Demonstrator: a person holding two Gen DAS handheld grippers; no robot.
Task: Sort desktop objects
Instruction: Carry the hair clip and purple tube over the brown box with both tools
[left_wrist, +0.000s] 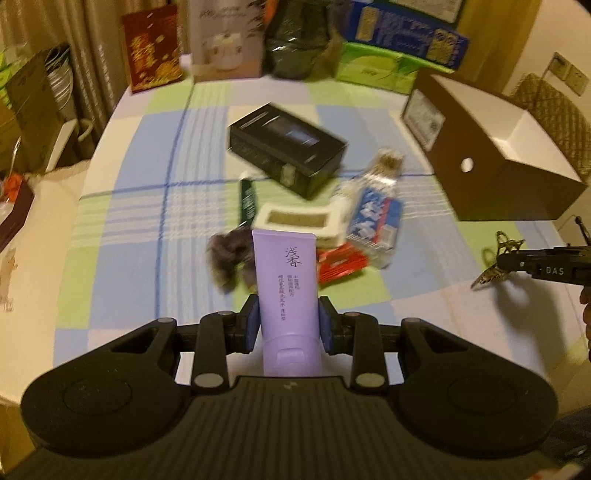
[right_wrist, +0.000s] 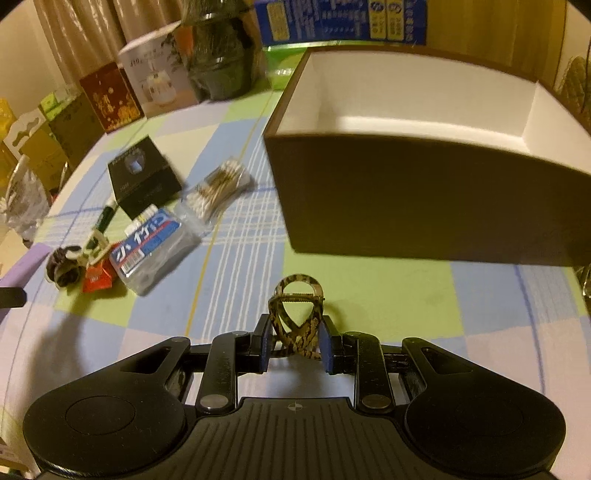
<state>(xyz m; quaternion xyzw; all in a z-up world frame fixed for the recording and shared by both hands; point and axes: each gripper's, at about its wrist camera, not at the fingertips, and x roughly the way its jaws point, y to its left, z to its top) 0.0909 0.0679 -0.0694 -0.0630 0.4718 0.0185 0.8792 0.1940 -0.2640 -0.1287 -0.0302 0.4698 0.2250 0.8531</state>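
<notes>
Left hand-held gripper clamps a smooth lilac plastic tube, upright above the checked-cloth desk. Right hand-held gripper grips a mottled tortoiseshell claw-shaped hair clip just before the rectangular brown, white-lined open cardboard box.

The tablecloth is checked in pale blue, light green and lilac with white and dark blue stripes. A lilac tube bears dark lettering between the left gripper's blue pads. At its twelve o'clock lies a glossy black box; at two o'clock a blue, white and red packet. The hair clip is mottled brown and cream. The storage box is dark brown outside, white inside
</notes>
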